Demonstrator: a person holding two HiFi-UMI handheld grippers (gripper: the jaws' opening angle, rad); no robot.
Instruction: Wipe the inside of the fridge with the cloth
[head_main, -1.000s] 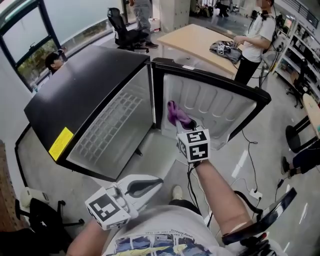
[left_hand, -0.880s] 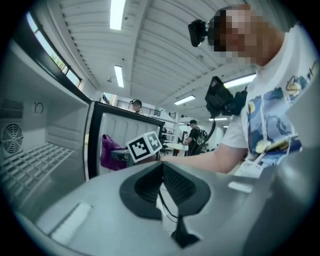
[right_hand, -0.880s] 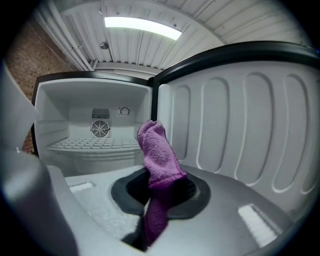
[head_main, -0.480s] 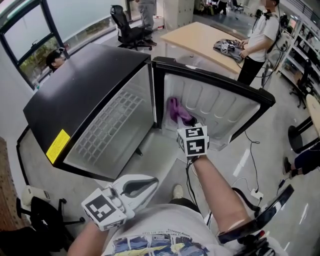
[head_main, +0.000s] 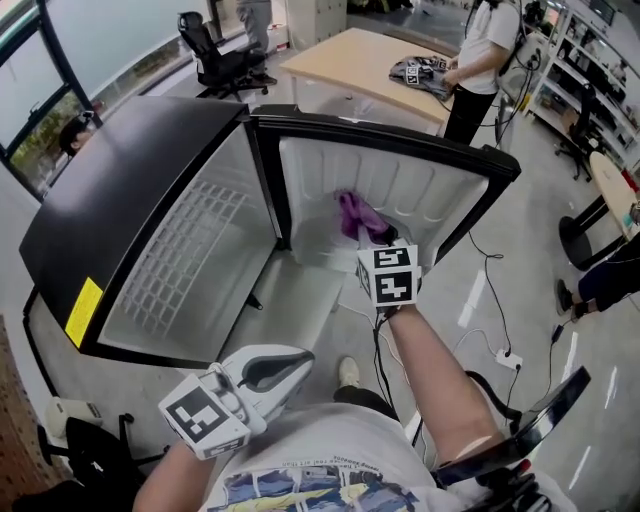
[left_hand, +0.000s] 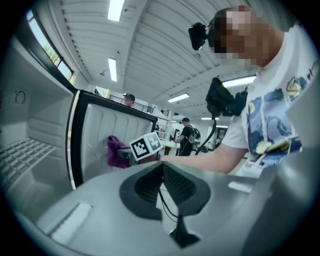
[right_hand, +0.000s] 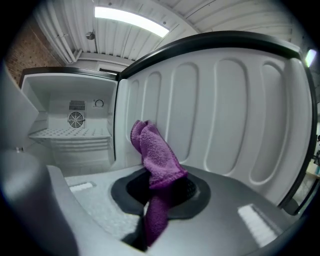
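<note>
The black fridge (head_main: 120, 200) stands open, its white inside (head_main: 185, 255) with a wire shelf (right_hand: 70, 132) to the left. Its door's ribbed white liner (head_main: 430, 195) faces me. My right gripper (head_main: 371, 240) is shut on a purple cloth (head_main: 357, 217), which it holds up close against the lower part of the door liner (right_hand: 225, 115). The cloth (right_hand: 156, 155) sticks up out of the jaws in the right gripper view. Low near my body, my left gripper (head_main: 285, 368) is shut with nothing in it, and from its view the cloth (left_hand: 117, 151) shows far off.
Behind the fridge is a wooden table (head_main: 360, 60) with a person (head_main: 480, 50) standing at it. An office chair (head_main: 210, 50) is at the back left. Cables and a power strip (head_main: 505, 357) lie on the floor at the right.
The right gripper has carried the cloth along the door liner, away from the hinge side. The left gripper has stayed low by my body.
</note>
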